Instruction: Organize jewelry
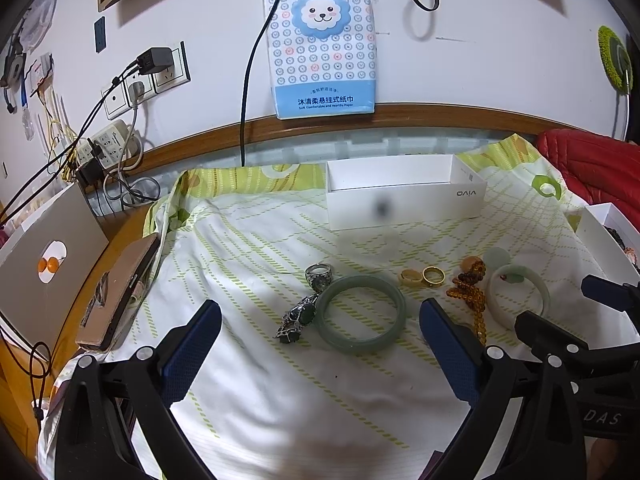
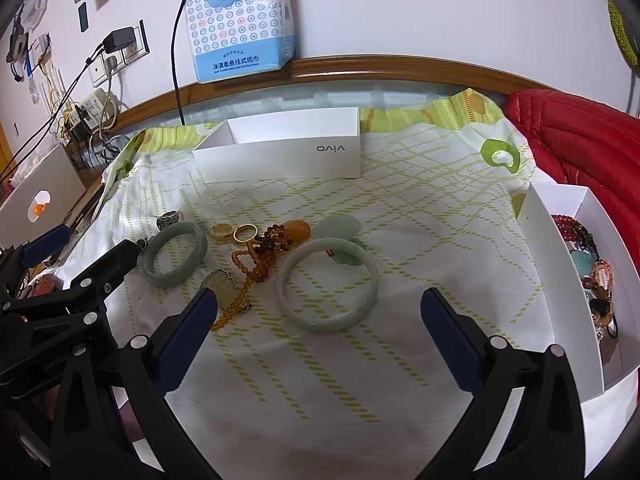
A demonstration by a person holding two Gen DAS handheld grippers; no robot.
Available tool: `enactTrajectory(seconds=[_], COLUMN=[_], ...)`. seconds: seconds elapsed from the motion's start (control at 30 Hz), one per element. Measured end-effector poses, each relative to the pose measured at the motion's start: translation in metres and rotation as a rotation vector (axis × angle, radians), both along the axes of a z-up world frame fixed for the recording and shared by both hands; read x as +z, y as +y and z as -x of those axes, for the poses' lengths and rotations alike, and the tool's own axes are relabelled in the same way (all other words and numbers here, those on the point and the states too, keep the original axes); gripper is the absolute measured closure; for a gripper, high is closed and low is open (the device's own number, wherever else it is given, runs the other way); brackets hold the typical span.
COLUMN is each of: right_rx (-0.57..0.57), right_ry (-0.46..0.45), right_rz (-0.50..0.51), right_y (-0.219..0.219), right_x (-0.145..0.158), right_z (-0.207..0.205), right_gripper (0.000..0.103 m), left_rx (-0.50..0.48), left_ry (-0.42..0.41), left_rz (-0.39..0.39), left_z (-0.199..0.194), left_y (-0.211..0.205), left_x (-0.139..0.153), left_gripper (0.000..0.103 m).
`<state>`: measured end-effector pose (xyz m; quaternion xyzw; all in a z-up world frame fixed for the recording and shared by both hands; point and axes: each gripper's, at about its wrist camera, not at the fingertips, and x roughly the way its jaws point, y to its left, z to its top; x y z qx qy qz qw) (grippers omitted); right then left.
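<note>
Both grippers hang wide open, holding nothing. The left gripper [image 1: 320, 324] sits over the green bangle [image 1: 361, 312] on the bed sheet [image 1: 248, 248], silver ring [image 1: 319, 274] just beside it. The right gripper [image 2: 320, 312] frames the pale bangle [image 2: 327, 284], amber beads [image 2: 256, 256] to its left. White vivo box [image 2: 280, 156] sits behind.

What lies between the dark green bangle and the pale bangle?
In the right wrist view, the amber bead string and a pale carved pendant lie between the green bangle and the pale bangle, with two rings just behind.
</note>
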<state>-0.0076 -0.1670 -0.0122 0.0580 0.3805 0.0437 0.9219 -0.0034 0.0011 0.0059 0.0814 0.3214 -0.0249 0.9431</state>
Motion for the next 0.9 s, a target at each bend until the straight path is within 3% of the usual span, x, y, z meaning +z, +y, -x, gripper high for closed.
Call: enactTrajectory(seconds=[0.77,0.9], right_rx=[-0.002,-0.005], right_ry=[0.009,0.017], right_rz=[0.003,0.006], right_y=[-0.0019,-0.0017], right_x=[-0.0009,-0.0030], right_z=[-0.0022,-0.0034], right_gripper=[0.004,0.004], left_rx=[0.002,0.002], left_ry=[0.001,0.015], left_rz=[-0.034,0.072], left_z=[-0.0013,-0.0046], left_y=[0.0000,0.0061], left_x=[0.0040,0.0036], left_gripper=[0.003,0.003])
